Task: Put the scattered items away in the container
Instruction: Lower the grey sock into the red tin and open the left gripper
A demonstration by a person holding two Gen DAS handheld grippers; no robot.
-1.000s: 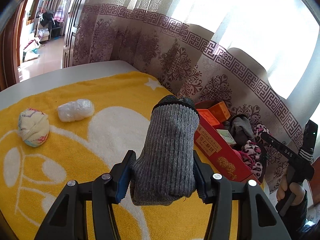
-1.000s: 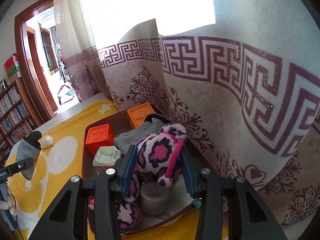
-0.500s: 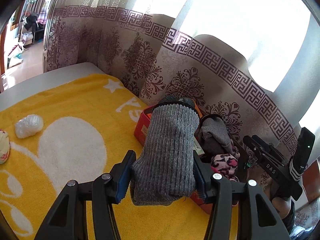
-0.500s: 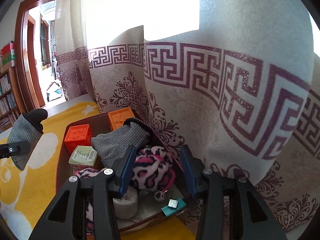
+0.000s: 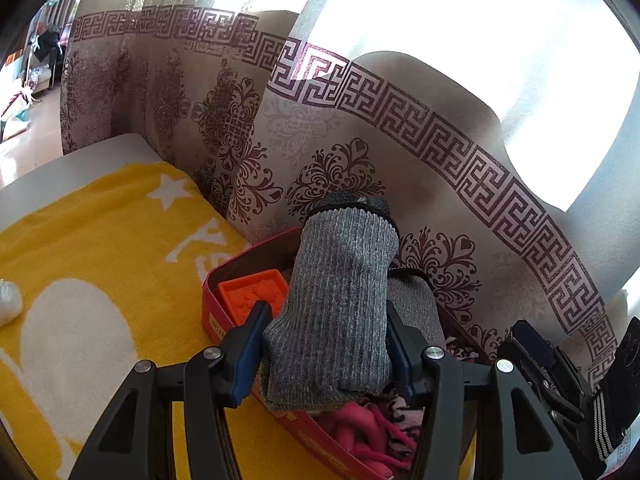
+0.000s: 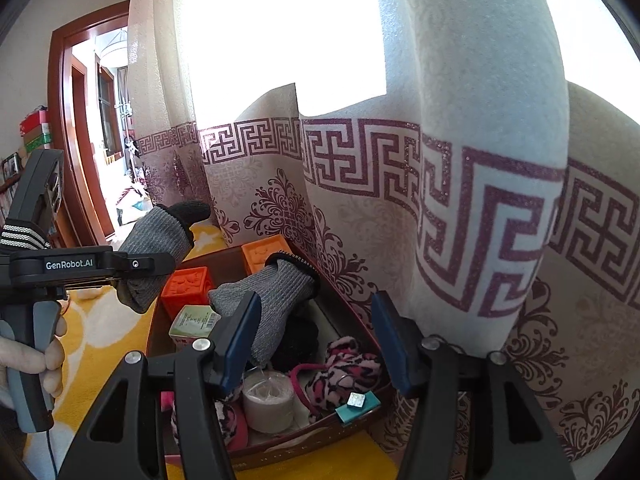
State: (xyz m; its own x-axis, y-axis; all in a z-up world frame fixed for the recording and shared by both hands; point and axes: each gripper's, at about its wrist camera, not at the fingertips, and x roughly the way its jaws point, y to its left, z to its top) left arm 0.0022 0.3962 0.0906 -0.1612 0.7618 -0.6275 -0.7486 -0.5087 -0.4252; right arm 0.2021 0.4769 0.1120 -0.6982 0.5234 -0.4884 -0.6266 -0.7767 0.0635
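Grey ribbed knit fills your left gripper (image 5: 326, 354): the grey sock (image 5: 340, 300) stands upright between the blue pads, clamped on both sides, its dark toe uppermost. It hangs over the near end of the red box (image 5: 214, 304), above an orange block (image 5: 254, 294) and a second grey sock (image 6: 272, 300) already lying inside. Your right gripper (image 6: 314, 342) has its jaws opening with nothing between them; the pink leopard-print sock (image 6: 344, 368) lies below in the box, beside a white roll (image 6: 268, 400). The box sits on the yellow towel (image 5: 100, 248), against the patterned curtain (image 6: 440, 200).
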